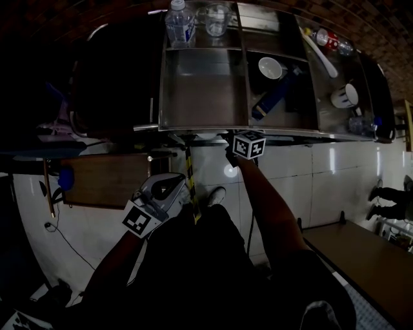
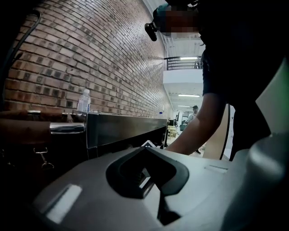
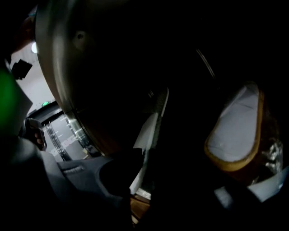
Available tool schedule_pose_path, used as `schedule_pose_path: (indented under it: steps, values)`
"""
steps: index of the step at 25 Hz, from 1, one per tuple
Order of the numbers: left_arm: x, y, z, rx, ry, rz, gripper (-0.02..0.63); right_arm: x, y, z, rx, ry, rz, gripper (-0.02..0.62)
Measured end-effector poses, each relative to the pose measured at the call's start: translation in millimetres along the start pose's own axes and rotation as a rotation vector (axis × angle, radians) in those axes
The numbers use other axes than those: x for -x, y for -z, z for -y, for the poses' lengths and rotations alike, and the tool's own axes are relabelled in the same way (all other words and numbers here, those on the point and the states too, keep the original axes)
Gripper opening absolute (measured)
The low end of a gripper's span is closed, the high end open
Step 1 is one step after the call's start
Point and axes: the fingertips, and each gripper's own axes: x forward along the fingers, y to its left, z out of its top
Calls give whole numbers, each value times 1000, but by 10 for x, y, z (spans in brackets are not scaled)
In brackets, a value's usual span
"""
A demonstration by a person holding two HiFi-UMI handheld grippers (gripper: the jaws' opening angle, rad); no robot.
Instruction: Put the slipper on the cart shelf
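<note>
The steel cart (image 1: 201, 126) stands in front of me, seen from above. My right gripper reaches under its top rim, so only its marker cube (image 1: 248, 145) shows in the head view. In the right gripper view it is very dark. The slipper (image 3: 235, 131), with a pale sole and a tan rim, hangs close at the right. My right gripper (image 3: 156, 162) looks shut on its dark upper part. My left gripper (image 1: 169, 188) hovers low, left of the cart's corner. Its grey jaws (image 2: 153, 180) are together with nothing between them.
The cart's top tray holds a water bottle (image 1: 180, 26), a glass (image 1: 217, 19), a white bowl (image 1: 271, 67), a blue object (image 1: 274, 97) and a cup (image 1: 343, 97). A wooden board (image 1: 103, 179) sits at the left and a wooden bench (image 1: 361, 251) at the lower right. A brick wall (image 2: 90, 58) runs behind the cart.
</note>
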Motion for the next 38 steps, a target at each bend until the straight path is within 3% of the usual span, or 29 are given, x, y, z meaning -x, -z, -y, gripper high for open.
schedule_pose_path:
  steps: [7,10,17,23,32,38]
  values:
    - [-28,27,-42,13,-6,-6,3,21,-128,101,273,200,9,120]
    - [-31,27,-60,14,-9,-4,3,59,-181,126,316,248,32,197]
    - [-26,17,-31,9,-11,6,3,261,-279,109,334,291,81,227]
    - [-20,-1,30,2,-6,22,3,528,-243,-170,353,251,112,227]
    - [-1,-128,249,-10,3,66,3,1262,-264,-1279,446,75,188,214]
    - [86,-290,533,-12,13,100,3,1681,-295,-2089,527,-22,196,61]
